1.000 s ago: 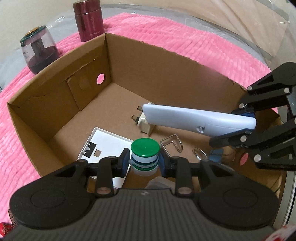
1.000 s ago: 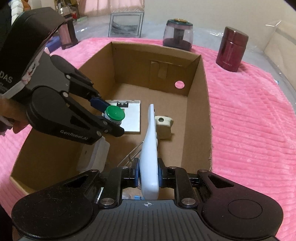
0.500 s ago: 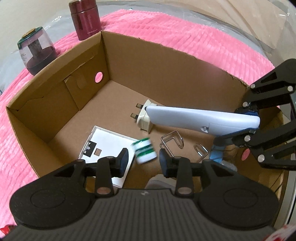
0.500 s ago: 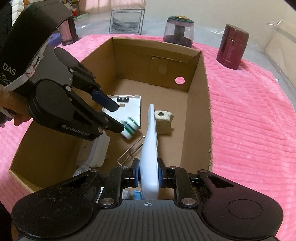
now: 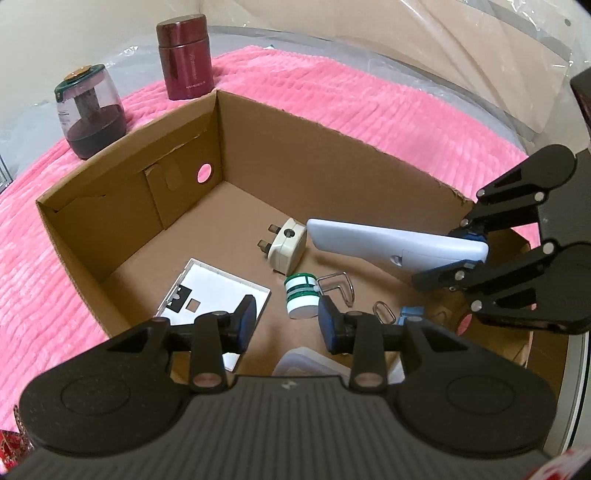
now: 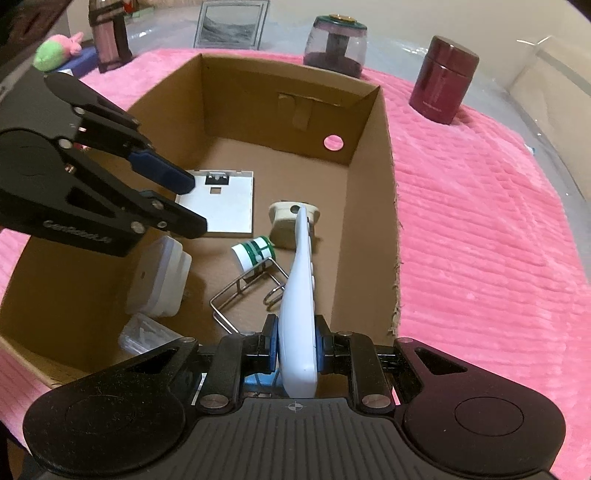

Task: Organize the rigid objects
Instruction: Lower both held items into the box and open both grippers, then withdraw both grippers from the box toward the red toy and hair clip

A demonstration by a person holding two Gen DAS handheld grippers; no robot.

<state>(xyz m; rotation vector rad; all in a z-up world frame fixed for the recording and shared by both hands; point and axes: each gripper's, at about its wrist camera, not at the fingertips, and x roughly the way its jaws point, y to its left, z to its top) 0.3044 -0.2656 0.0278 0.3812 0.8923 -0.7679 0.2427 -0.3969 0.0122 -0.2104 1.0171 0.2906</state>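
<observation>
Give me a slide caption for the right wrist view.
Right hand-held gripper holds a white remote over the cardboard box.

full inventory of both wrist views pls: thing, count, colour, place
cardboard box: 1, brown, open-topped, on the pink blanket
green-and-white bottle: 1, on its side on the box floor
wall plug: 1, cream, box floor
white flat panel: 1, box floor
wire clips: at least 2, metal, box floor
clear lidded containers: 2, near left corner of box
remote control: 1, pale blue-white, over the box
maroon flask: 1, on blanket behind box
dark-lidded jar: 1, green lid, behind box
picture frame: 1, silver, far edge
plush toy: 1, green-pink, far left
left gripper: black, open, empty
right gripper: black, shut on remote control
</observation>
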